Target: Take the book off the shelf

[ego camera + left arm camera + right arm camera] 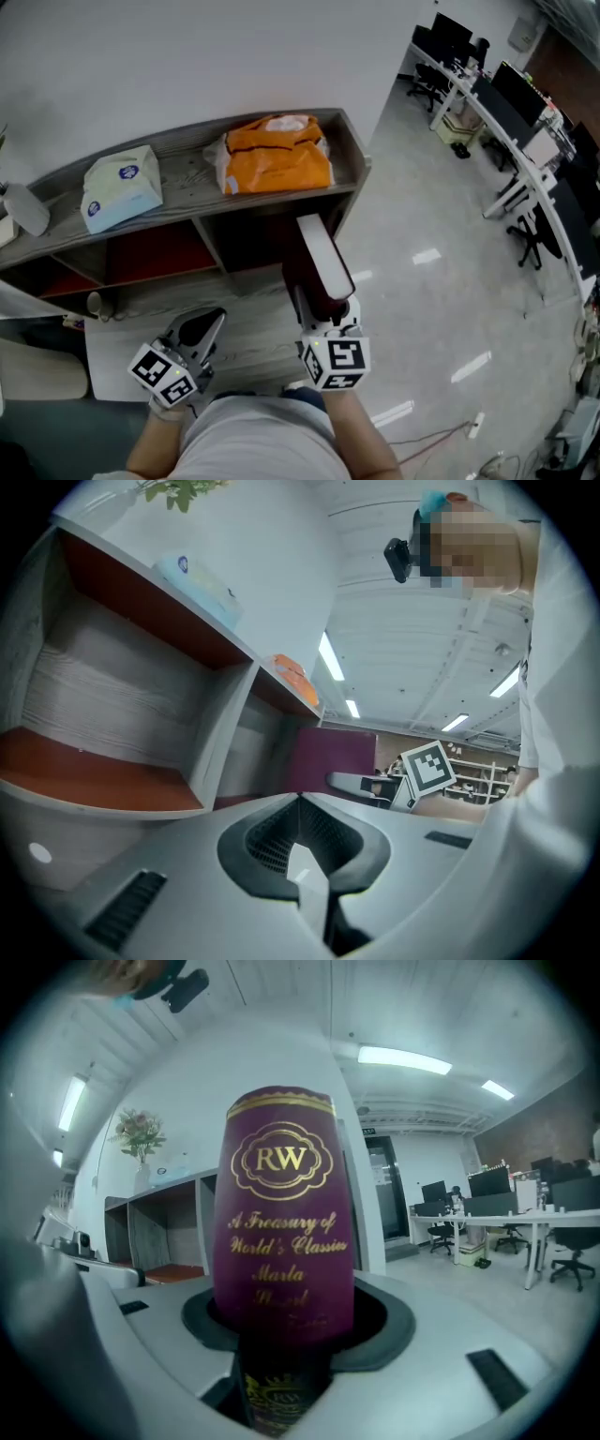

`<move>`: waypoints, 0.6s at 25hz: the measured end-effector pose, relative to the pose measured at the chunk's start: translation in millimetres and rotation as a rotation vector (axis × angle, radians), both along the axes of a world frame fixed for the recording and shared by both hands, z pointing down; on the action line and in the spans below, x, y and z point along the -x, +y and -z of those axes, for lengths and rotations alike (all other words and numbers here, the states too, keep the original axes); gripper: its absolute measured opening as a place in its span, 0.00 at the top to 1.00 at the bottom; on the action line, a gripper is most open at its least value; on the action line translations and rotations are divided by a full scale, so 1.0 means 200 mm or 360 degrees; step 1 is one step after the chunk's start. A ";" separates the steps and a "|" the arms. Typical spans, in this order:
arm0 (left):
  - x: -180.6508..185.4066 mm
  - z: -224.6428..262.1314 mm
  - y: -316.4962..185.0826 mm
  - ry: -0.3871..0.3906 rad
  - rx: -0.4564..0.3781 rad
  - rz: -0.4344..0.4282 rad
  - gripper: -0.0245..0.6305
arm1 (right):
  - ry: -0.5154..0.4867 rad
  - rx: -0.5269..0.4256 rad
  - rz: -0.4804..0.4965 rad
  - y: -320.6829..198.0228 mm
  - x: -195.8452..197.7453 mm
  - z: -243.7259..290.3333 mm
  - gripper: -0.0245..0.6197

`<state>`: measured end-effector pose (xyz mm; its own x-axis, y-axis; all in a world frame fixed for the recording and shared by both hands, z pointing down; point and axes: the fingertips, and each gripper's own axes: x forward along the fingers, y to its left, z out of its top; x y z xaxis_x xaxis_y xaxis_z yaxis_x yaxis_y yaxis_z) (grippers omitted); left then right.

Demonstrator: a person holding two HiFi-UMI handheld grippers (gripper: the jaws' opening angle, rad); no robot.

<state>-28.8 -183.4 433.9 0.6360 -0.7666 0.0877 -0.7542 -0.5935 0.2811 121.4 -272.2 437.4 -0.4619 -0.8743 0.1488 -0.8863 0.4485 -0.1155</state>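
Observation:
A maroon book [322, 255] with gold lettering on its spine [286, 1213] stands upright in front of the shelf's right compartment, its white page edge facing up in the head view. My right gripper [324, 306] is shut on its lower end, and the spine fills the right gripper view between the jaws [281, 1372]. The left gripper view shows the book [333, 757] and the right gripper [361, 785] beside the shelf. My left gripper [201, 334] hangs low at the left, in front of the shelf, shut and with nothing in it [302, 803].
The grey wooden shelf [187, 208] has red-lined open compartments. On its top lie an orange bag [277, 155] and a pale tissue pack [122, 187]. Desks with monitors and chairs [506, 103] stand far right across a shiny floor. A cable [431, 436] lies on the floor.

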 end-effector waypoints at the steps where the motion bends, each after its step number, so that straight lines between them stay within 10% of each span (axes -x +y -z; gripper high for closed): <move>1: -0.02 0.00 -0.01 0.0001 -0.0002 -0.0028 0.94 | -0.0013 0.0009 -0.0019 0.01 -0.03 -0.01 0.61; 15: -0.35 -0.04 -0.12 0.0007 0.0019 -0.0371 0.94 | 0.0011 0.0109 -0.0276 0.22 -0.35 -0.15 0.61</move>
<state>41.2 -207.2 442.0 0.7961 -0.5980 0.0929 -0.5960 -0.7481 0.2918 191.3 -227.4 466.7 -0.3039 -0.9285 0.2134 -0.9505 0.2803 -0.1339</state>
